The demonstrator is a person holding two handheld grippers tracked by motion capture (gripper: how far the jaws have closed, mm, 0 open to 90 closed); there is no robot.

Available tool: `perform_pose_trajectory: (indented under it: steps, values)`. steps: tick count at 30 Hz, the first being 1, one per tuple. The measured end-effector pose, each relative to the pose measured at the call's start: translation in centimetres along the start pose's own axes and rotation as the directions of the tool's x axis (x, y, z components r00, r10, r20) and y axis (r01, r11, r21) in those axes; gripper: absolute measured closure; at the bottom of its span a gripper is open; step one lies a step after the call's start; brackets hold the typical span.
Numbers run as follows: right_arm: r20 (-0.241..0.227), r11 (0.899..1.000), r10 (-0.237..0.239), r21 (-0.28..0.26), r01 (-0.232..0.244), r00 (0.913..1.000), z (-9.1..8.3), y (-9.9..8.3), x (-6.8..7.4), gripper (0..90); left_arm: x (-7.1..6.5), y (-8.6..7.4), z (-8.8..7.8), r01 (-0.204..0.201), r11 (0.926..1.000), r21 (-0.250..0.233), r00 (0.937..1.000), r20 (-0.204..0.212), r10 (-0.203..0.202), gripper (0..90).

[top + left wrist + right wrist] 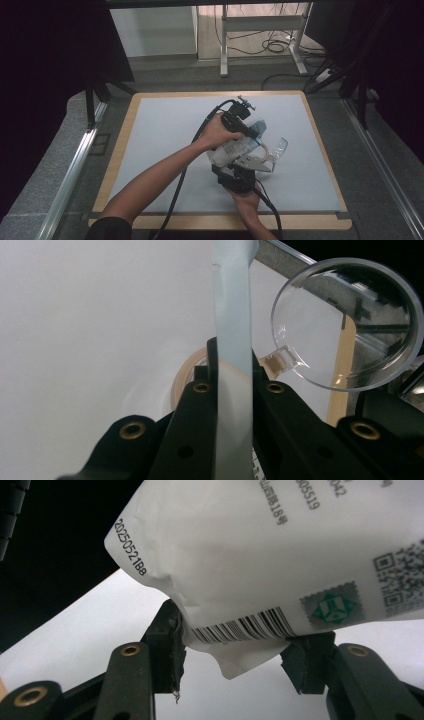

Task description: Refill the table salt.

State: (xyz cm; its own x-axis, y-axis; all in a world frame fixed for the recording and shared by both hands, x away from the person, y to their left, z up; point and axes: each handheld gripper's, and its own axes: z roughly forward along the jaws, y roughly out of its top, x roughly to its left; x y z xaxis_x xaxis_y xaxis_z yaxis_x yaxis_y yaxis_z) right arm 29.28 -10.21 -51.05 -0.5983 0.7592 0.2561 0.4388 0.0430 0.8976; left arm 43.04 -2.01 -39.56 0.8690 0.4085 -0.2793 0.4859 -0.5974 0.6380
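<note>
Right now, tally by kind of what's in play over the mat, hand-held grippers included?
White printed pouch: 1
Clear round lid: 1
Tan ring: 1
Hand-held gripper: 2, the left hand-held gripper and the right hand-held gripper, both clamped on the pouch
Total: 5

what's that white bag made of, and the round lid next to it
The white bag looks like thin, soft plastic film or coated paper with a matte finish: it creases and carries printed barcodes. The round lid seems to be clear, glossy hard plastic: you can see through it and its rim catches highlights.
</note>
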Motion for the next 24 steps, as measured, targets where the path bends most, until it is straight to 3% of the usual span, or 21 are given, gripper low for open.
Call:
perform_pose_trajectory:
  steps: [11, 24]
  values:
    - [0.045, 1.0, 0.006, -0.03, -0.005, 0.999, 0.1, 0.1, 0.7, 50.3, -0.4, 0.5, 0.1, -0.016, 0.9995, 0.026, 0.9999, -0.005, 0.016, 90.0]
    - [0.052, 0.999, 0.021, -0.049, -0.018, 0.9984, 0.6, 0.6, 0.5, 50.5, -0.6, 1.4, 0.8, -0.026, 0.9968, 0.075, 0.9995, -0.018, 0.028, 90.0]
